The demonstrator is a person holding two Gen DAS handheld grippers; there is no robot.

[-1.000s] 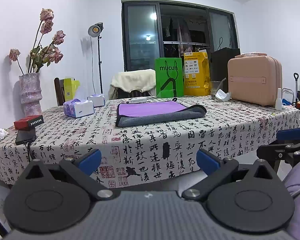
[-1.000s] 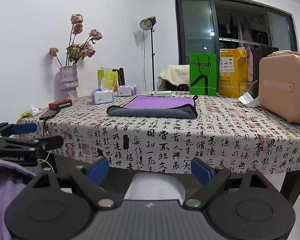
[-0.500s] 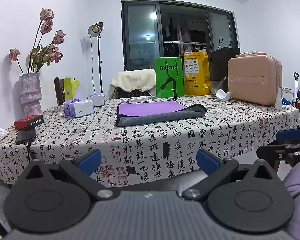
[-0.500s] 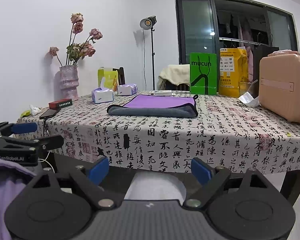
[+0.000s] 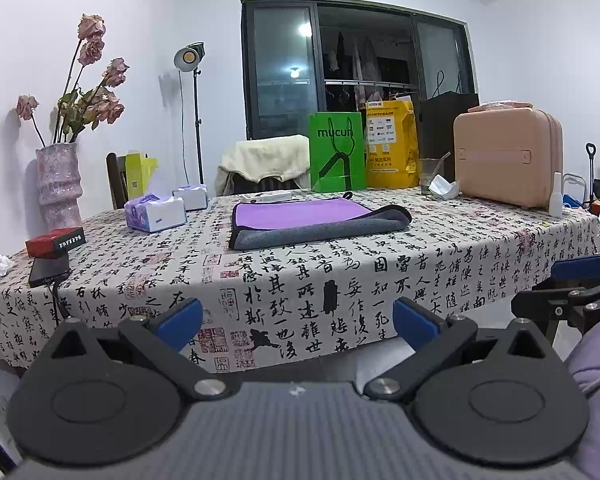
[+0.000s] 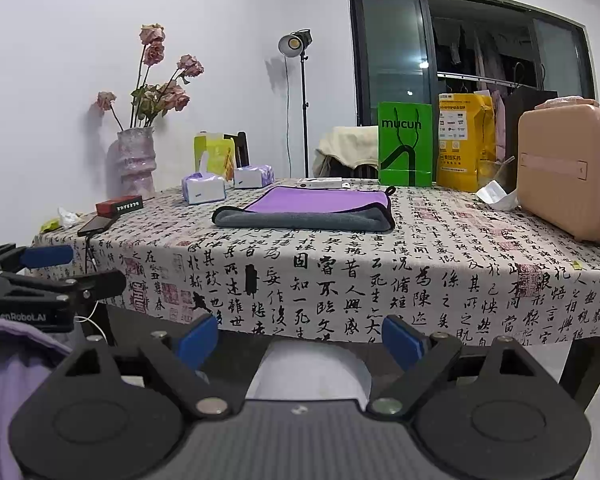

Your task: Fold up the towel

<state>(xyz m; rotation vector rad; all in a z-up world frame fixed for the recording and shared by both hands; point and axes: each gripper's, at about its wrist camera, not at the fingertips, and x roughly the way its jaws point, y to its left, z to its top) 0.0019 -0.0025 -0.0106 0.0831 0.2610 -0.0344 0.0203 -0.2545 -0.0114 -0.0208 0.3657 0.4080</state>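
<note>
The towel lies flat near the middle of the worktop, which is covered with a cloth printed with black Chinese characters. The towel is purple on the top side and grey on the underside, and the grey edge is turned up along the side closest to the cameras; a small dark loop shows at one far corner. Both grippers are held low in front of the worktop, well apart from the towel, and touch nothing. The left gripper has its blue-tipped fingers spread wide with nothing between them, and the right gripper also has its fingers wide apart and empty. In the left wrist view the right gripper appears at the right edge, and in the right wrist view the left gripper appears at the left edge. Behind the towel stand a green paper bag and a yellow bag, and further right a pink suitcase stands on the worktop. To the left of the towel are two tissue packs, a red box with a black phone just beside it, and a vase with dried roses. A lamp on a stand is behind the worktop.
</note>
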